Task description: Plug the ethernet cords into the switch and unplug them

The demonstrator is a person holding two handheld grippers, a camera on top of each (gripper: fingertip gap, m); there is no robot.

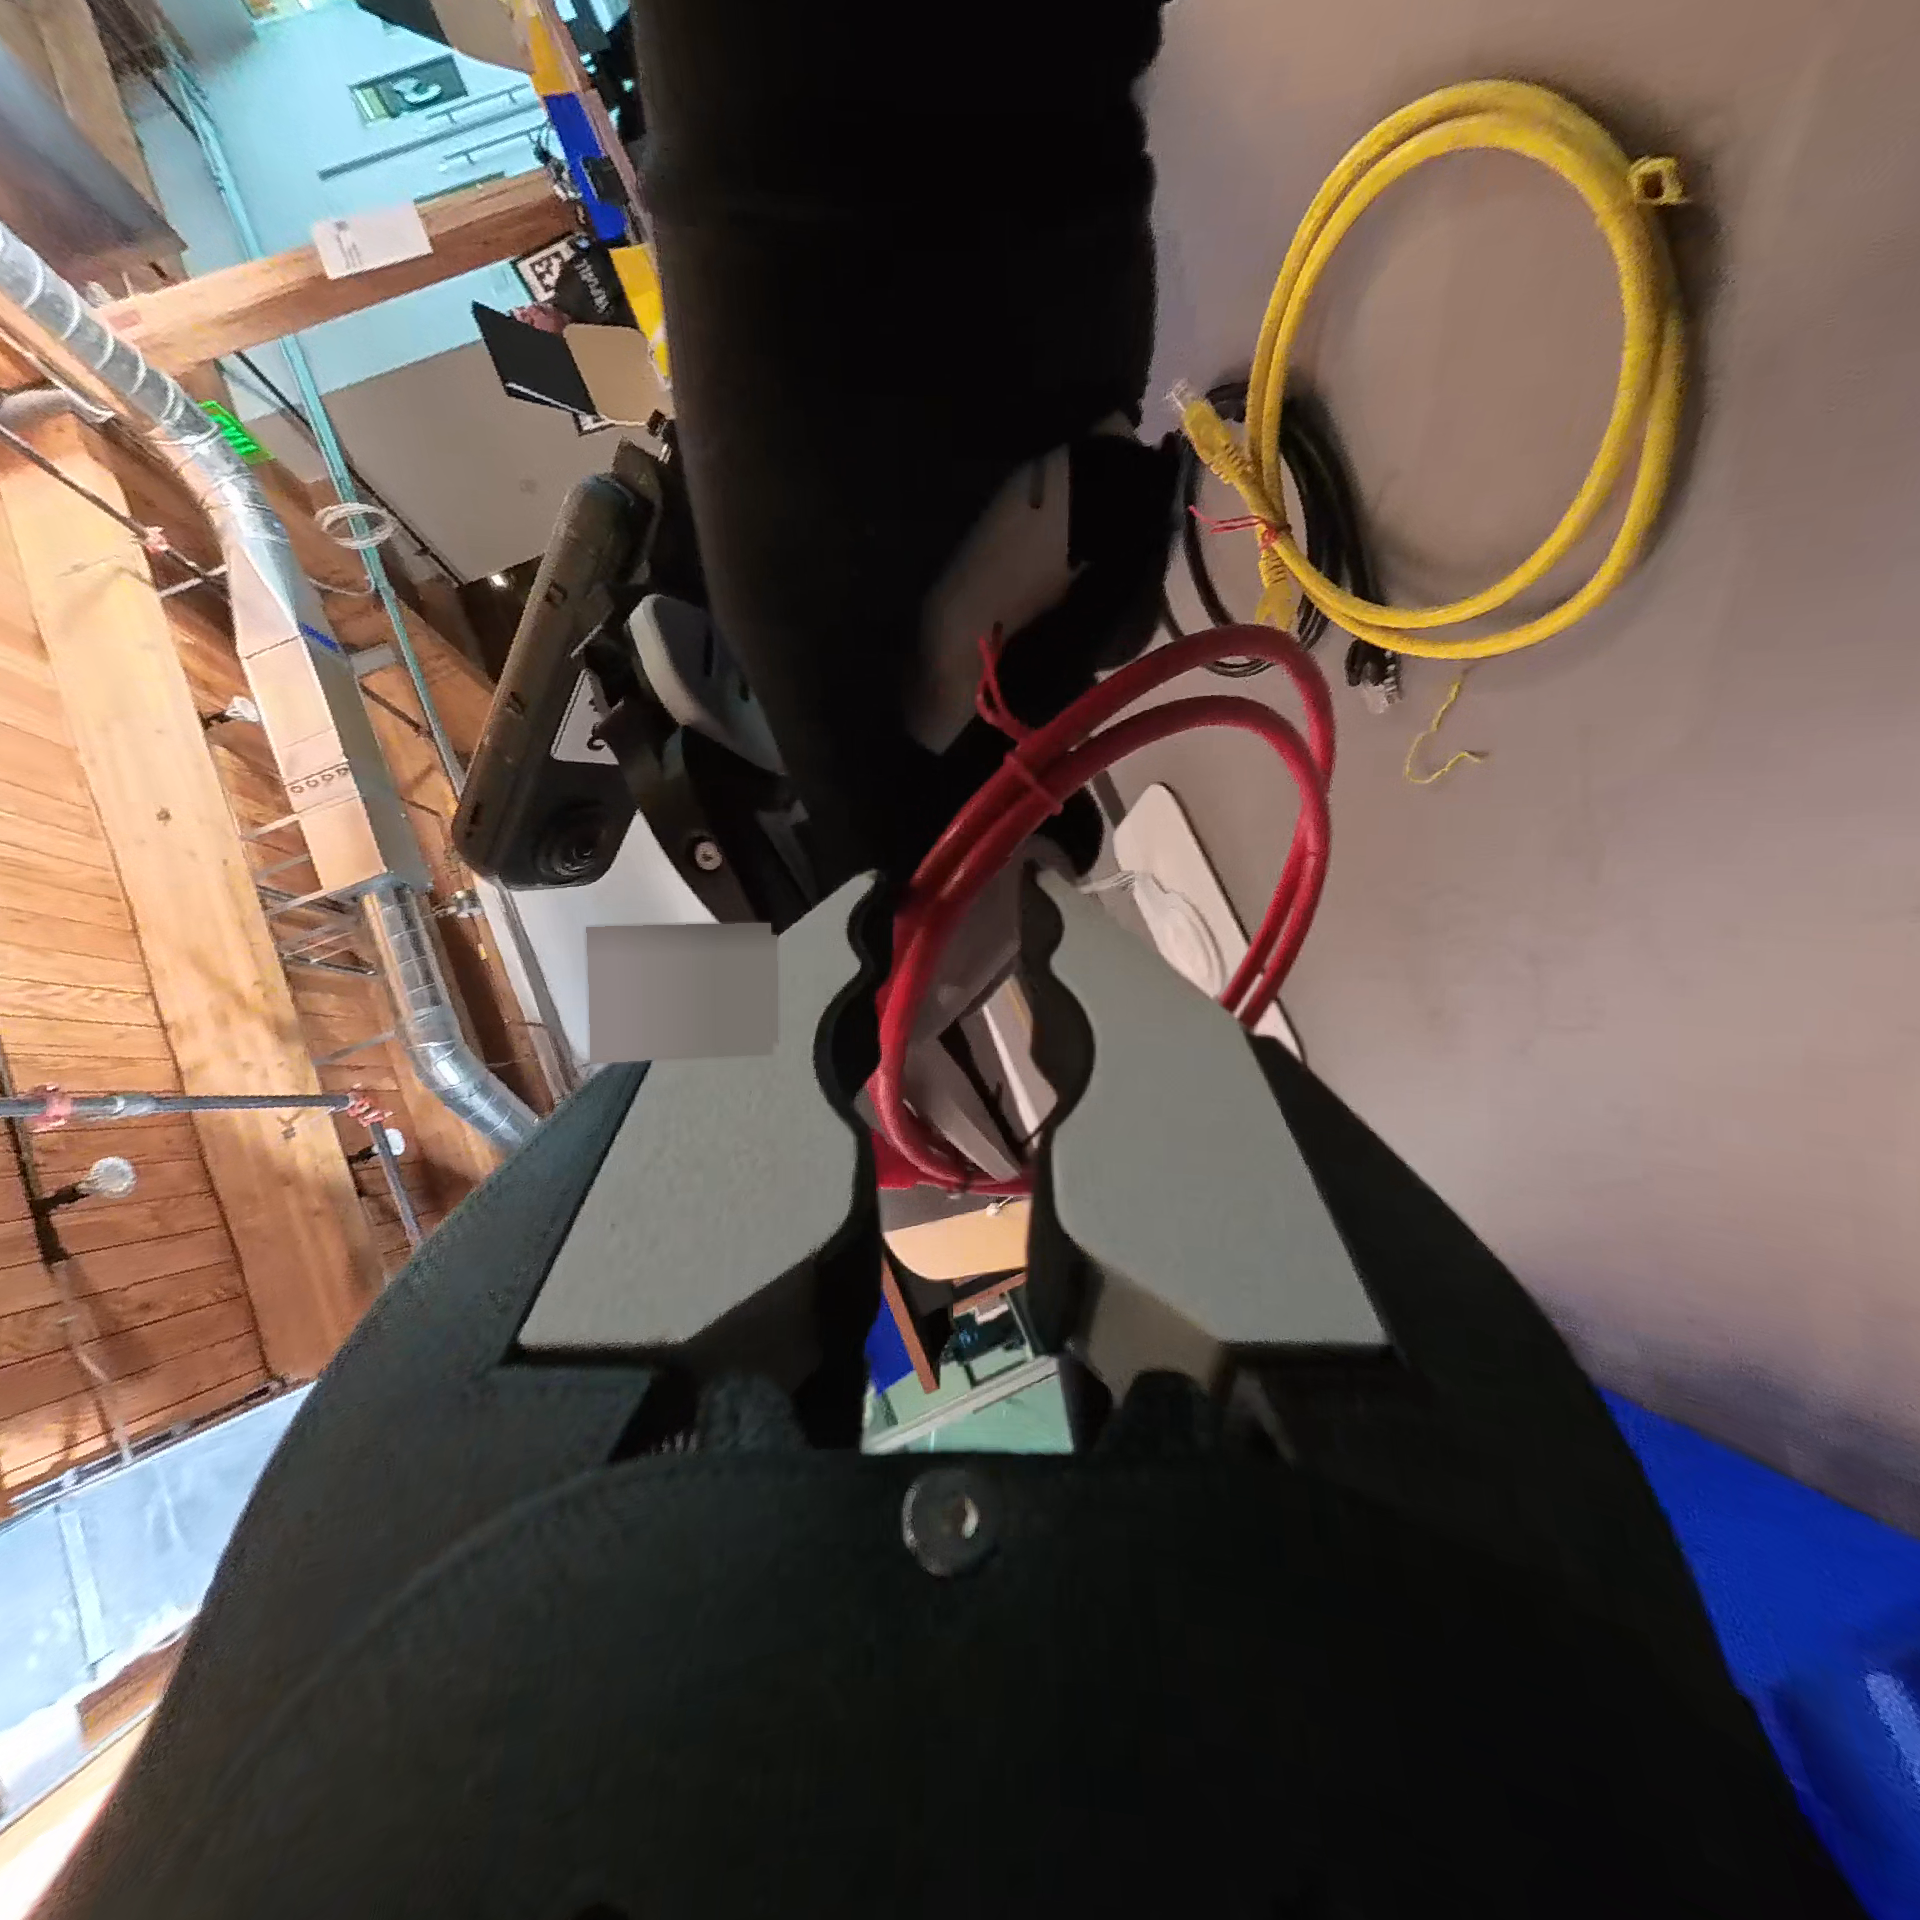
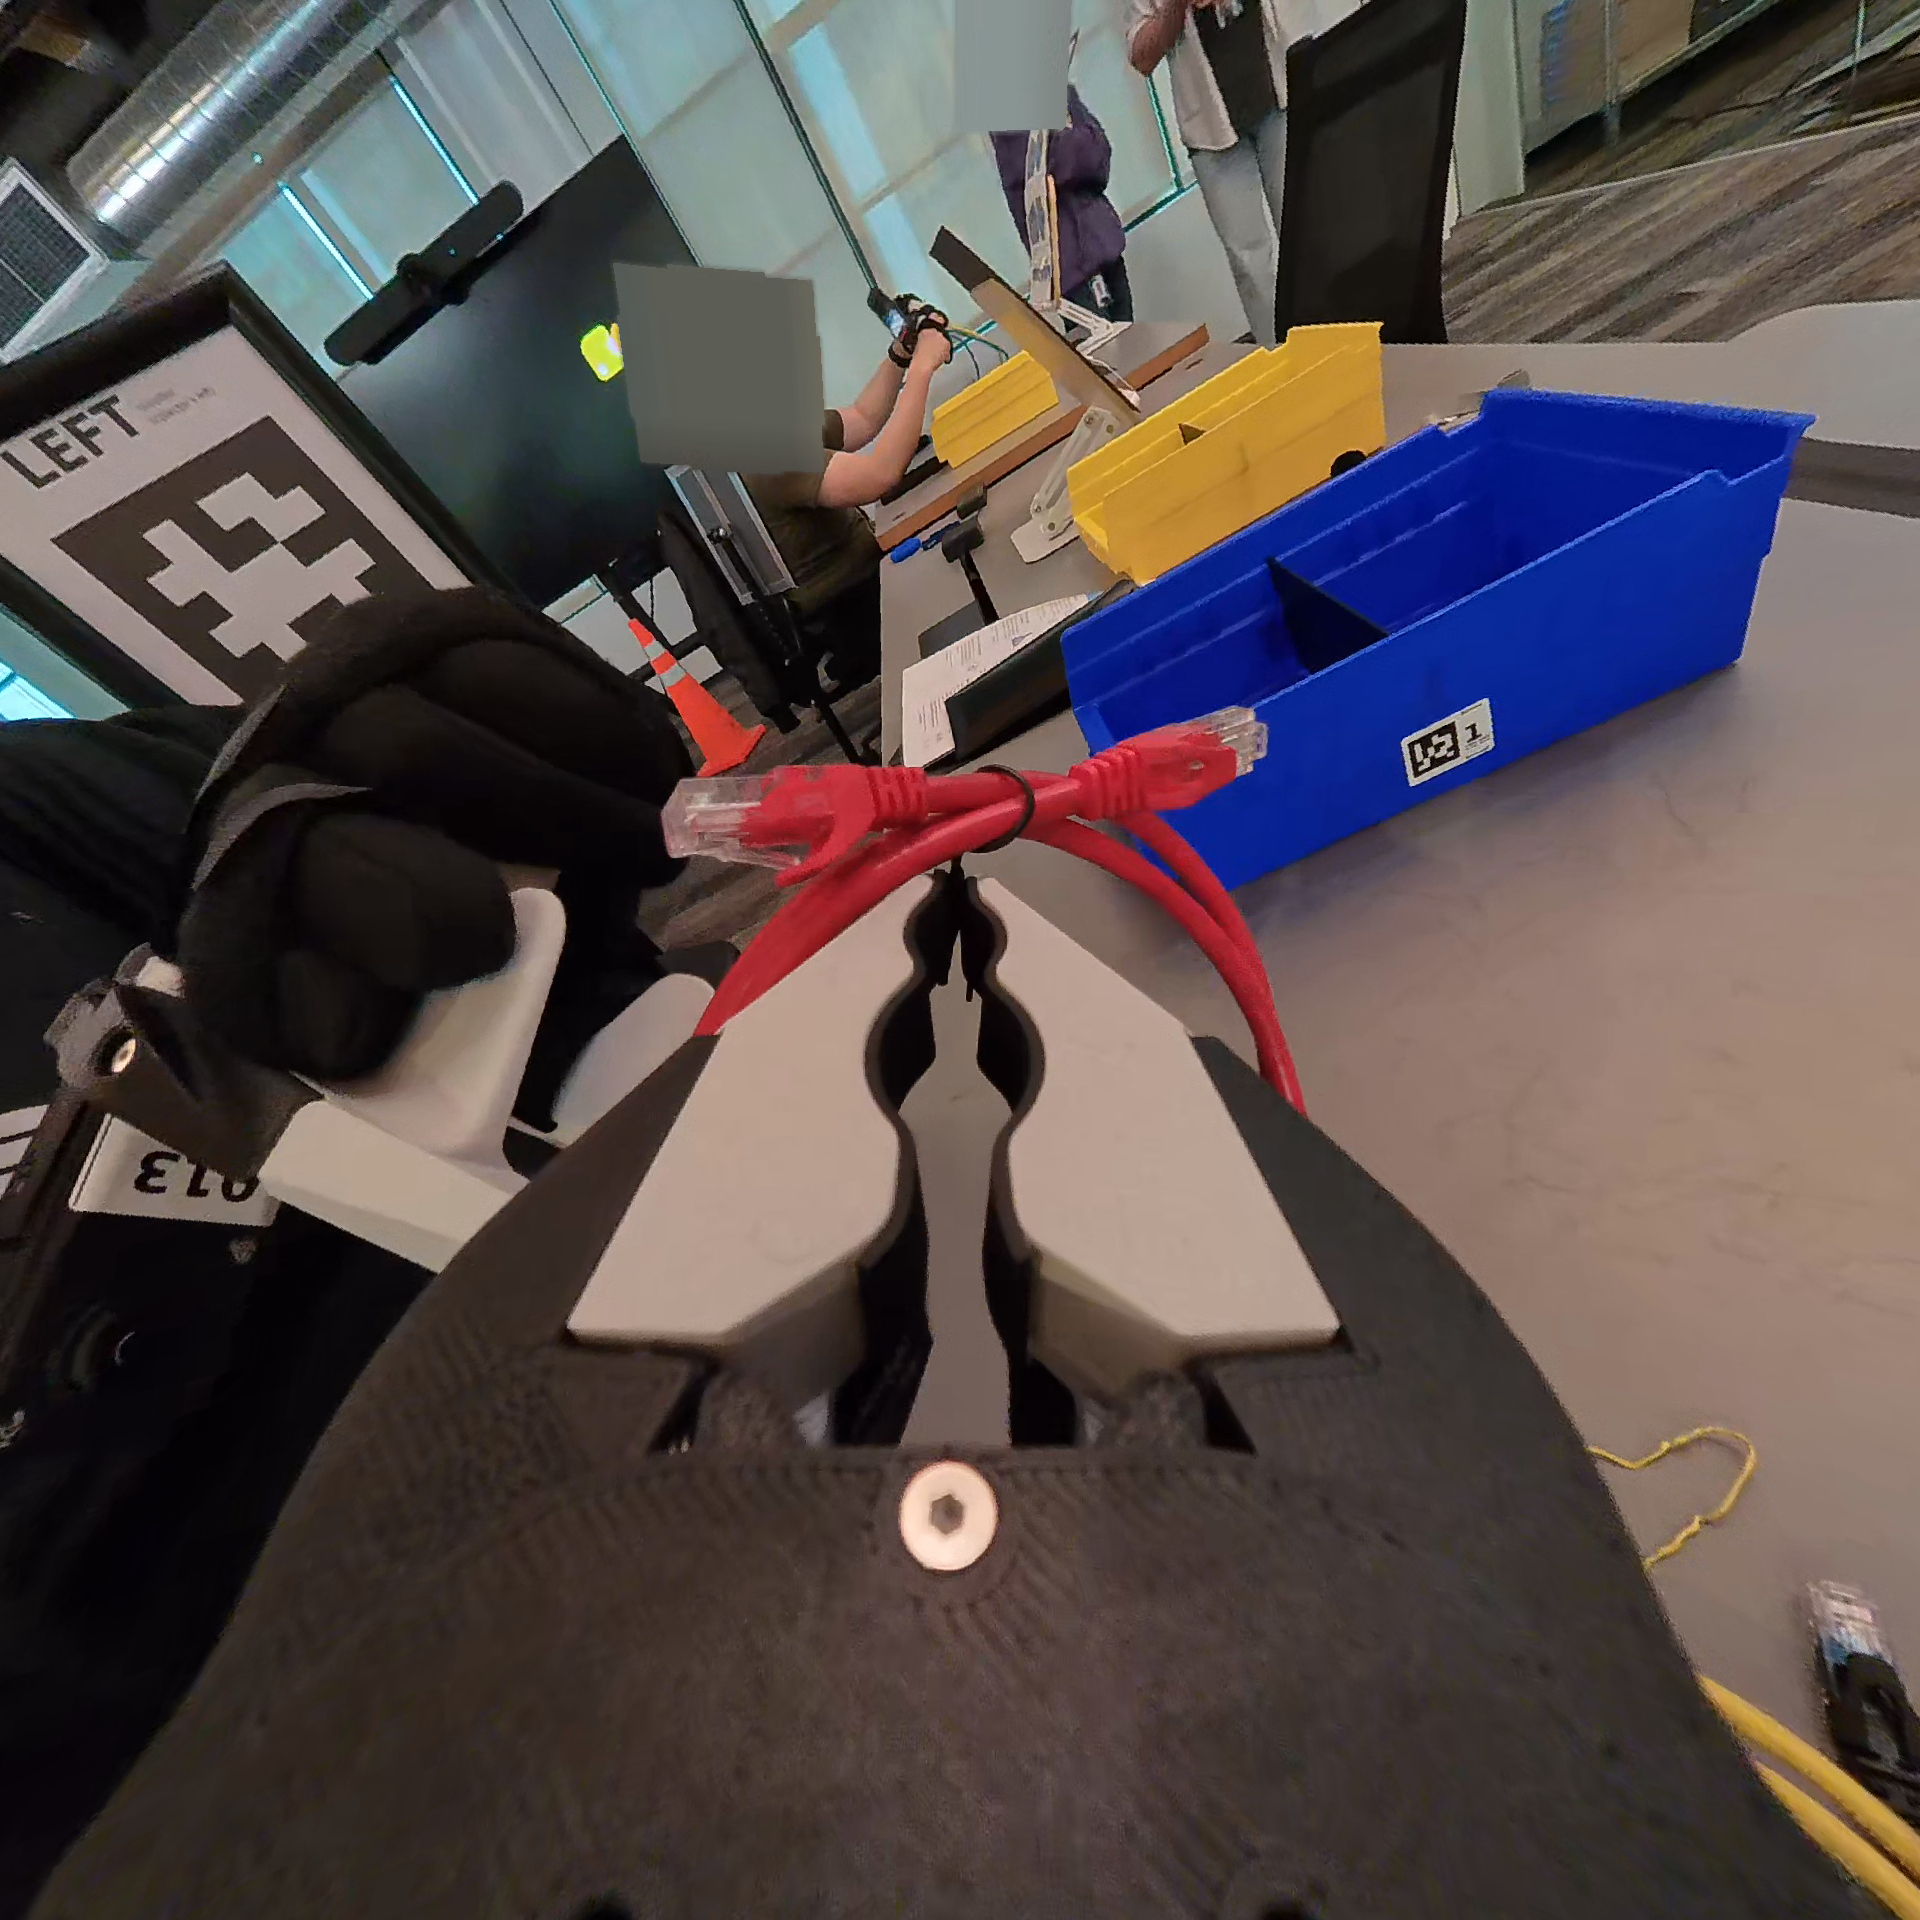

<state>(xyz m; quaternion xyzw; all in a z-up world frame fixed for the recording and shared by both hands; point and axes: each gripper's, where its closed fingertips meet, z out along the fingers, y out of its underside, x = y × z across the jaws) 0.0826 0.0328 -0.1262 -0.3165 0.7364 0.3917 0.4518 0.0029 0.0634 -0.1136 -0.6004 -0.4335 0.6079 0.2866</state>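
Note:
A coiled red ethernet cord (image 2: 1174, 883) with two clear plugs (image 2: 717, 816) is held up above the grey table (image 2: 1507, 1143). A black tie (image 2: 1003, 805) rings the cord near the plugs. My right gripper (image 2: 961, 896) is shut on the tail of that tie. In the left wrist view the red cord (image 1: 1288, 831) runs between the fingers of my left gripper (image 1: 956, 914). Its jaws stand apart, and the strands lie against the left finger (image 1: 727, 1122). The right gripper's fingers (image 1: 971, 1112) show just beyond. No switch is clearly in view.
A yellow cord coil (image 1: 1455, 364) and a black cord (image 1: 1325, 540) lie on the table, with a loose yellow tie (image 1: 1439, 743) beside them. A blue bin (image 2: 1455, 623) and a yellow bin (image 2: 1226, 447) stand behind. A white flat object (image 1: 1174, 883) lies near the cord. People sit and stand at far tables. Some 8 cm of space lies between my two pairs of fingers.

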